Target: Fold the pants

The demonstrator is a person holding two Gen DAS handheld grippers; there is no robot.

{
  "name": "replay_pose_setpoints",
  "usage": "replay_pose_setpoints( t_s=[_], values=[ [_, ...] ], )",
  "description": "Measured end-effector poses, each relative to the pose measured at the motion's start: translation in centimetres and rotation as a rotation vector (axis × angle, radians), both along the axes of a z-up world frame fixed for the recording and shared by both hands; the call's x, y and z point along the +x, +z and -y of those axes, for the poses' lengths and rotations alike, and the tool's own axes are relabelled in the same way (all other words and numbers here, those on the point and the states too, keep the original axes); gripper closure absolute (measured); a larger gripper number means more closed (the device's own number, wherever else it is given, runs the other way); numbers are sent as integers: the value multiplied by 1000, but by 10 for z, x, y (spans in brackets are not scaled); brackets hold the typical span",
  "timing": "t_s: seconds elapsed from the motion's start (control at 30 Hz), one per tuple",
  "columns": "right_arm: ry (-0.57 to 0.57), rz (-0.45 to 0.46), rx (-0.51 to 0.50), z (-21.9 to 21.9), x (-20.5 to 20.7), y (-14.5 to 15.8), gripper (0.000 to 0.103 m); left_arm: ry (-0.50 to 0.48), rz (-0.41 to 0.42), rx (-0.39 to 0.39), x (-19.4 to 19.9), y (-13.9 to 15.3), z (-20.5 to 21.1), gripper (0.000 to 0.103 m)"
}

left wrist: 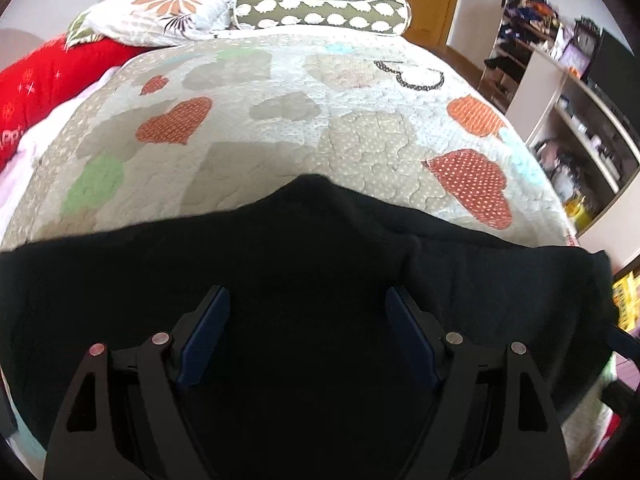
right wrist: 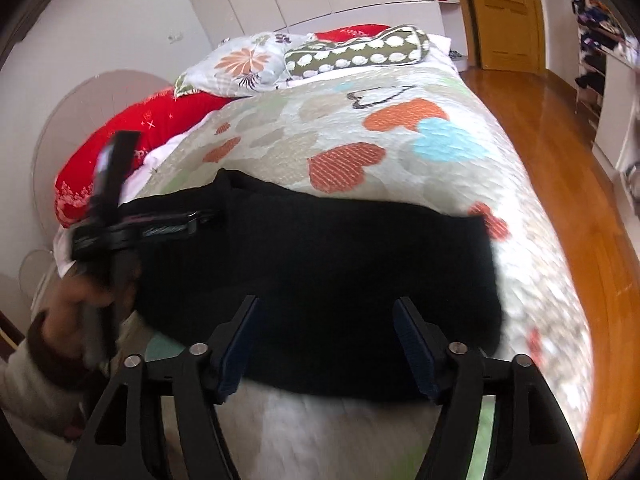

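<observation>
Black pants [left wrist: 304,264] lie folded into a wide block across the near end of a bed with a heart-patterned quilt [left wrist: 280,128]. My left gripper [left wrist: 308,296] is open, its blue-padded fingers spread just above the black cloth, holding nothing. In the right wrist view the pants [right wrist: 320,260] form a dark rectangle on the quilt [right wrist: 400,152]. My right gripper [right wrist: 326,308] is open over the pants' near edge, empty. The left gripper [right wrist: 200,218] also shows there at the pants' left end, held by a hand.
Pillows [left wrist: 168,8] and a red blanket [left wrist: 36,84] lie at the bed's head. Shelves with clutter [left wrist: 568,92] stand to the right. A wooden floor [right wrist: 560,168] runs along the bed's right side, with a wooden door [right wrist: 504,12] beyond.
</observation>
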State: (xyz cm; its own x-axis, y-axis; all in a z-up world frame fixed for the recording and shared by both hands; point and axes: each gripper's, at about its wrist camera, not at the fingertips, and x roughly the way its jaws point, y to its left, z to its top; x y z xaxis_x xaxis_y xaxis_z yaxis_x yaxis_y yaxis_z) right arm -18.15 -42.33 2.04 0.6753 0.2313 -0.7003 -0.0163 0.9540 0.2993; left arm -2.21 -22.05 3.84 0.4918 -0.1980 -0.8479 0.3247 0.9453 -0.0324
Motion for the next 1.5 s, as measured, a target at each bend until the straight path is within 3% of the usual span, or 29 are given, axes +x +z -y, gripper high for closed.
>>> replay_pose_setpoints(
  t_s=[0.2, 0.27, 0.5, 0.6, 0.8, 1.0, 1.07, 1.1, 1.13, 1.2, 1.27, 1.3, 1.43, 1.47, 1.5],
  values=[
    [-60, -56, 24, 28, -54, -7, 26, -70, -7, -64, -1, 20, 19, 23],
    [-74, -72, 52, 36, -62, -15, 26, -139, -24, -104, -3, 26, 33, 18],
    [-112, -26, 184, 51, -54, -30, 22, -467, -174, -199, -12, 25, 108, 18],
    [-106, -7, 213, 50, -44, -36, 18, -594, -191, -165, -19, 21, 143, 18],
    [-147, 48, 276, 54, -40, -47, 15, -717, -214, -87, -25, 3, 200, 18],
    [-205, 93, 327, 60, -33, -52, 14, -756, -176, -46, -28, 3, 220, 18],
    [-240, 99, 335, 62, -26, -54, 22, -755, -159, -49, -30, 3, 221, 21],
    [-251, 99, 327, 63, -23, -54, 45, -756, -150, -52, -31, 2, 222, 25],
    [-248, 95, 338, 64, -18, -56, 78, -756, -141, -57, -32, 2, 221, 29],
    [-226, 78, 414, 67, -10, -60, 78, -748, -142, -79, -32, 5, 215, 42],
    [-216, 107, 389, 64, -11, -48, 79, -732, -169, -122, -26, 11, 207, 57],
    [-205, 124, 381, 61, -10, -40, 79, -723, -192, -160, -22, 17, 200, 59],
    [-114, 200, 284, 36, -5, 7, 79, -625, -140, -241, -8, 52, 155, 58],
    [-85, 214, 262, 27, -2, 17, 79, -590, -134, -265, -3, 60, 139, 50],
    [-51, 225, 244, 17, 4, 26, 79, -536, -129, -289, 4, 68, 117, 36]
  ],
)
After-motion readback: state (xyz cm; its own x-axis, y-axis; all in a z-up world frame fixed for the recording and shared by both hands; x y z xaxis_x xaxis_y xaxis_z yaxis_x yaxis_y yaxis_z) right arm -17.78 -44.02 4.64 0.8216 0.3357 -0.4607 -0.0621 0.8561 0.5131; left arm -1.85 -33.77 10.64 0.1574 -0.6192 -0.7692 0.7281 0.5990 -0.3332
